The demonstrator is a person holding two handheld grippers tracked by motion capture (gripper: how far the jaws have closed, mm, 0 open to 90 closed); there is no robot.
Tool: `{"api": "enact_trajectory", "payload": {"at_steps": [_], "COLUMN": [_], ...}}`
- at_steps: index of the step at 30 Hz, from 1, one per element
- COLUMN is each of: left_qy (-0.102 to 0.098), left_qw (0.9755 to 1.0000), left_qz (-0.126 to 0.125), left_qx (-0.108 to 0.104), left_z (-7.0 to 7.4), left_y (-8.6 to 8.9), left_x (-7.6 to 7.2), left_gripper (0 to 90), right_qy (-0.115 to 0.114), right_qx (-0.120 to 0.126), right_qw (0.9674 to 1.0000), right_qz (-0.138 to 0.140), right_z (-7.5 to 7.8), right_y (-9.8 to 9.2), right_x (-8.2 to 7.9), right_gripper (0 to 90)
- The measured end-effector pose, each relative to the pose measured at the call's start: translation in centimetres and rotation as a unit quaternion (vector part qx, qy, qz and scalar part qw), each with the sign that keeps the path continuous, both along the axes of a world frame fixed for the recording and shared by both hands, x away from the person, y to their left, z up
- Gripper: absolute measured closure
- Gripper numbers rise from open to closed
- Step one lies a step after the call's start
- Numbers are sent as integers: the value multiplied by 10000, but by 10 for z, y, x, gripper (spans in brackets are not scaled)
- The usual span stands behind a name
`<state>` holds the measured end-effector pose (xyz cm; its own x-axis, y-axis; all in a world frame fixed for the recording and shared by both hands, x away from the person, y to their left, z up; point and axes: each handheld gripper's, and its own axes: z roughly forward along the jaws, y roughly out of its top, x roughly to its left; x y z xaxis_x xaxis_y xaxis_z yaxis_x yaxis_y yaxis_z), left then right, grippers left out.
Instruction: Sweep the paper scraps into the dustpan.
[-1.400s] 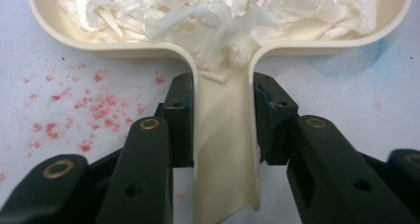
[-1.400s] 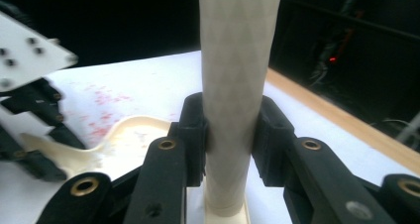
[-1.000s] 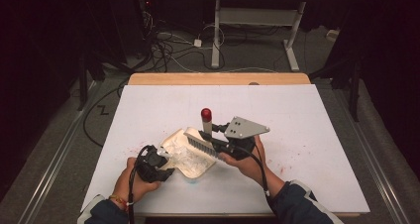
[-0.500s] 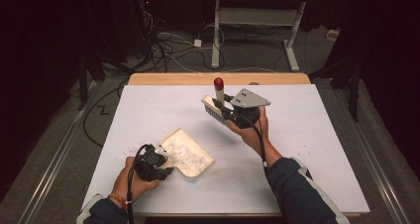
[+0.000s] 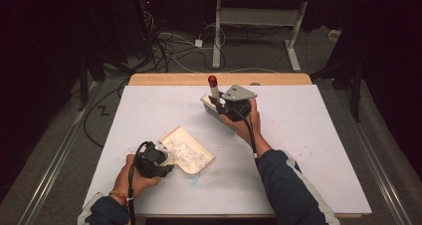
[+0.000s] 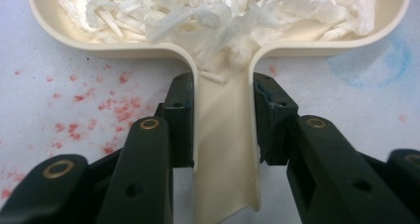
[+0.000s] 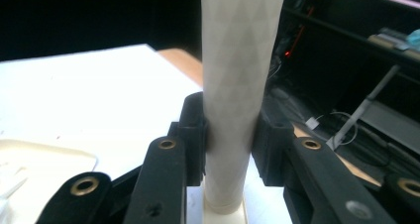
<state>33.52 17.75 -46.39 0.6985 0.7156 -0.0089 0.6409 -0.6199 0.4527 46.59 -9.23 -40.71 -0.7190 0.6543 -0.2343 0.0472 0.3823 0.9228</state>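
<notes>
In the high view the left gripper [image 5: 158, 159] sits at the lower left of centre on the white counter [image 5: 308, 150], its fingers [image 6: 181, 120] clamped on either side of the handle of a cream dustpan [image 5: 185, 149]. The left gripper view shows the dustpan's handle running up between the two fingers, both pads pressed against its sides, and the pan across the top of the frame, heaped with white paper scraps [image 6: 223, 11]. Red specks [image 6: 111, 107] dot the counter at the left of that frame and a blue smudge [image 6: 389, 60] lies at the right. The right gripper [image 5: 221, 104] is above centre in the high view, well apart from the dustpan, fingers [image 7: 195, 135] closed on the pale handle of a brush [image 7: 240, 85], which stands upright with its red tip [image 5: 212, 79] on top and its bristle head [image 5: 210, 107] just over the counter.
</notes>
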Motion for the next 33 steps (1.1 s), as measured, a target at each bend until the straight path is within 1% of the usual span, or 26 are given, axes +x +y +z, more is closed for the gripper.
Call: {"api": "enact_trajectory", "payload": {"at_steps": [1,2,3,4,5,7,8,9,10,11,13,15,16,18,19,20,21,22,23,24,25,28,30,33], "left_qy": [15,27,32,39,39,72,83,93,85,88,97,92,86,91,85,83,81,80,78,68,64,62,61,61], "left_qw": [10000,10000,10000,10000,10000,10000,10000,10000,9999,9999,9999,9999,9999,9999,9999,9999,9999,9999,9999,9999,9999,9999,9999,9999], "left_qz": [-5,-11,-10,-12,-3,-36,-40,-17,-44,-30,-16,-20,-14,1,-2,2,4,10,18,21,17,47,59,124], "left_qx": [-21,-25,-24,-24,-32,18,36,28,81,87,95,133,133,128,132,143,140,142,140,145,153,130,84,-2], "left_z": [0,0,0,0,0,1,1,1,2,2,2,2,2,2,2,3,3,2,2,2,2,2,2,1], "left_y": [1,1,1,1,1,1,0,0,-1,-2,-3,-4,-5,-5,-5,-5,-5,-5,-6,-6,-6,-5,-4,-3], "left_x": [0,1,1,1,1,3,3,4,5,6,7,8,8,7,7,7,7,7,7,7,7,6,6,6], "left_gripper": [634,634,634,634,634,634,634,634,634,634,635,634,635,634,634,634,634,634,634,634,634,634,633,632], "right_qy": [50,84,70,104,172,221,293,297,273,320,351,459,466,494,503,491,516,487,438,312,258,273,245,266], "right_qx": [35,18,-87,-94,-50,-63,-36,-80,-134,-154,-118,-23,-15,10,80,150,206,232,220,150,104,152,169,211], "right_qw": [9999,9998,9995,9990,9985,9971,9960,9952,9949,9943,9924,9896,9882,9869,9854,9847,9840,9839,9846,9868,9877,9894,9903,9911], "right_qz": [97,178,289,420,515,728,838,929,962,1001,1172,1362,1456,1538,1624,1667,1694,1704,1677,1581,1540,1420,1359,1285], "right_z": [0,-1,-1,0,0,2,2,2,2,2,2,3,3,5,7,9,11,14,16,18,20,21,22,25], "right_y": [0,2,5,5,6,8,9,10,11,11,11,11,11,11,10,8,6,4,3,3,2,0,-2,-9], "right_x": [0,-1,-4,-6,-8,-15,-19,-23,-26,-30,-38,-47,-52,-60,-65,-68,-71,-73,-75,-77,-77,-74,-74,-75], "right_gripper": [706,706,706,706,706,706,707,706,705,705,705,706,706,706,706,706,706,706,706,706,706,706,706,706]}}
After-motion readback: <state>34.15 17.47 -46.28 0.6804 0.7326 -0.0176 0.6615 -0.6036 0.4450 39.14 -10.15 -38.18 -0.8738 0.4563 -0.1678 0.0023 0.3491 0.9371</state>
